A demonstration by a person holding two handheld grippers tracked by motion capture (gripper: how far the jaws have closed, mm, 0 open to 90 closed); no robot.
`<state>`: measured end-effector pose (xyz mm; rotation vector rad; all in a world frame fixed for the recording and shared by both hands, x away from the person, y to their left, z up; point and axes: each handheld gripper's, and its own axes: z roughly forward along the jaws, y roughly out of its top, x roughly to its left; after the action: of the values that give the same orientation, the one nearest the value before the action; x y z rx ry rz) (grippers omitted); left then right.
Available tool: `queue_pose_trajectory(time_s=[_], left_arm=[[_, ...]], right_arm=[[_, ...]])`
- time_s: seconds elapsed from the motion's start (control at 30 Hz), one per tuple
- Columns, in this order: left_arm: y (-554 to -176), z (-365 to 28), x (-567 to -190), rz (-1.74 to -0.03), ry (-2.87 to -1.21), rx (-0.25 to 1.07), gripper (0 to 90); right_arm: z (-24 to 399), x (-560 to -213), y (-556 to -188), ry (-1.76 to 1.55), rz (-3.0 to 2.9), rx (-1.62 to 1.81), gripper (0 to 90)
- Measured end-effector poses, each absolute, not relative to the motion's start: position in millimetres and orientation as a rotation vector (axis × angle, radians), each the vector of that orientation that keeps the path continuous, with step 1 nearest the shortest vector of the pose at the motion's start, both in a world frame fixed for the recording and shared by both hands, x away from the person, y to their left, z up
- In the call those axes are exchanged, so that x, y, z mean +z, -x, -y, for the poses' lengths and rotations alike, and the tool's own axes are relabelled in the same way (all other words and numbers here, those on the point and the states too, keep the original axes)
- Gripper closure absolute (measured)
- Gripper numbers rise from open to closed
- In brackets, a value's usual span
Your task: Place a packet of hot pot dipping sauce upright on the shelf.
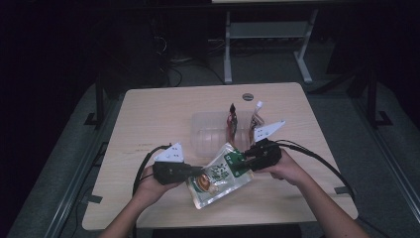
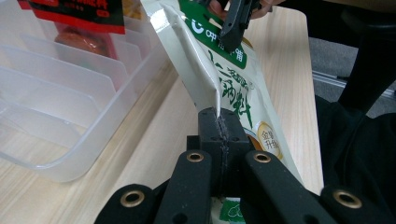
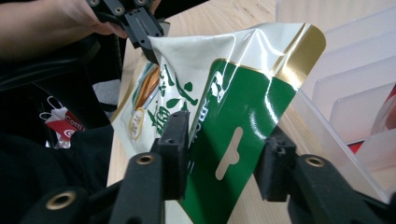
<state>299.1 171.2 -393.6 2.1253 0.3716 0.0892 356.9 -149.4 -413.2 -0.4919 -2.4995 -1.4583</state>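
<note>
The left hand-held gripper (image 2: 219, 126) is clamped tight on the edge of the green-and-white pouch (image 1: 218, 178). The right hand-held gripper (image 3: 224, 158) straddles the pouch's green top, jaws apart, pads not visibly pressing. The pouch hangs between them above the worktop (image 1: 148, 119). At twelve o'clock, just beside it, stands a clear divided bin (image 1: 208, 131) holding red packets (image 1: 232, 119).

We read "金奖升级" in a gold seal on the pouch (image 2: 243, 100); its larger lettering stays unclear.
</note>
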Motion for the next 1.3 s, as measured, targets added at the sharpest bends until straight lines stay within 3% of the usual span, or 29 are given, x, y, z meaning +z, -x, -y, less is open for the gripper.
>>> queue_pose_trajectory(time_s=[0.43,0.97,1.1,1.2,1.3], left_arm=[[-306.6,-174.8,-395.7,-0.396,-2.107,0.102,90.0],[-317.7,-175.6,-405.1,-0.456,-2.119,0.116,85.1],[-319.5,-177.4,-405.2,-0.494,-2.1,0.12,74.7],[-319.6,-179.4,-404.3,-0.518,-2.086,0.131,59.6],[-316.8,-182.4,-402.2,-0.535,-2.069,0.145,50.3]], right_arm=[[147.7,-412.0,-356.0,0.442,2.488,-1.49,88.9],[146.1,-411.0,-354.0,0.373,2.485,-1.545,90.0],[146.6,-408.9,-353.1,0.36,2.475,-1.571,90.0],[146.5,-407.5,-352.0,0.354,2.473,-1.586,90.0],[146.5,-406.0,-350.8,0.347,2.464,-1.601,90.0]])
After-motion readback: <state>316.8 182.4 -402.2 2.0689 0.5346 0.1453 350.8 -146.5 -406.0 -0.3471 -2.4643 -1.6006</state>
